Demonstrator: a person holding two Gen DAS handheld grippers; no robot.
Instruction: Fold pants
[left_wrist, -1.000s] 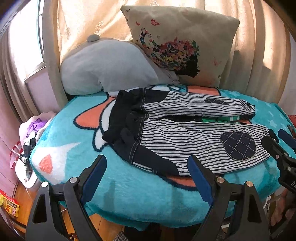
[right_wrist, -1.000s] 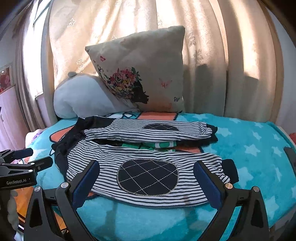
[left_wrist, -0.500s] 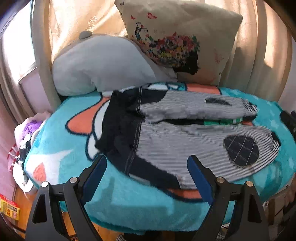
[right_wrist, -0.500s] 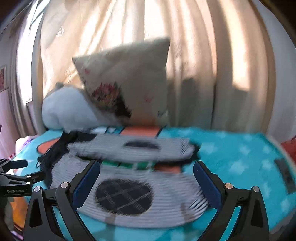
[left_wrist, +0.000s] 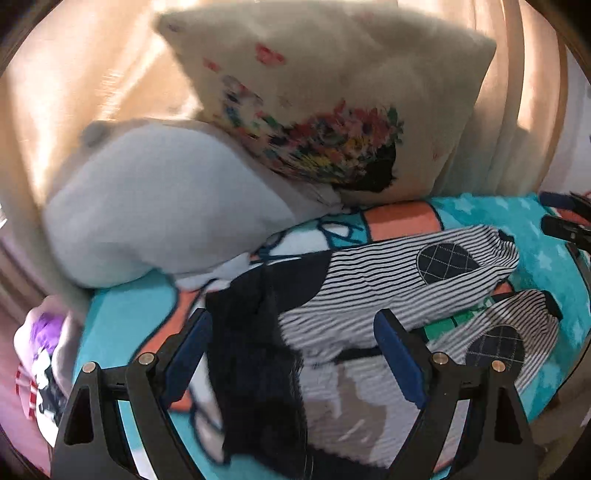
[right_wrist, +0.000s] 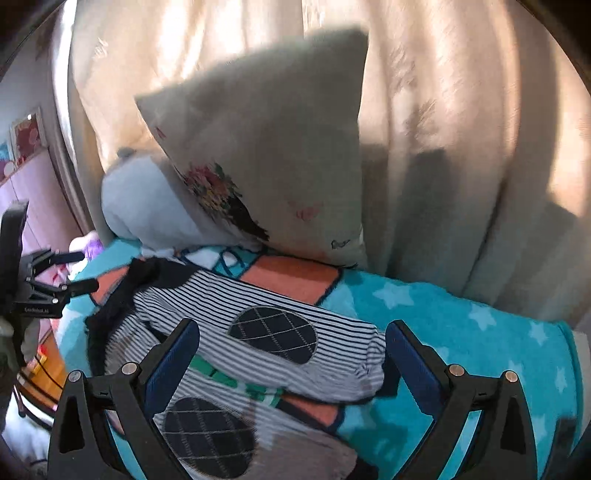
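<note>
Striped black-and-white pants with dark checked knee patches and a dark waistband lie spread on a teal blanket. In the left wrist view my left gripper is open and hovers over the dark waistband. In the right wrist view the pants show both legs, and my right gripper is open above the far leg's cuff end. The left gripper shows at the left edge there; the right gripper shows at the right edge of the left view.
A floral cushion and a pale grey pillow lean against beige curtains behind the pants. Clutter sits past the bed's left edge. Teal blanket with stars lies right of the cuffs.
Both grippers have moved forward and over the pants, the left toward the waistband, the right toward the leg cuffs. Both stay open. The pants have not moved.
</note>
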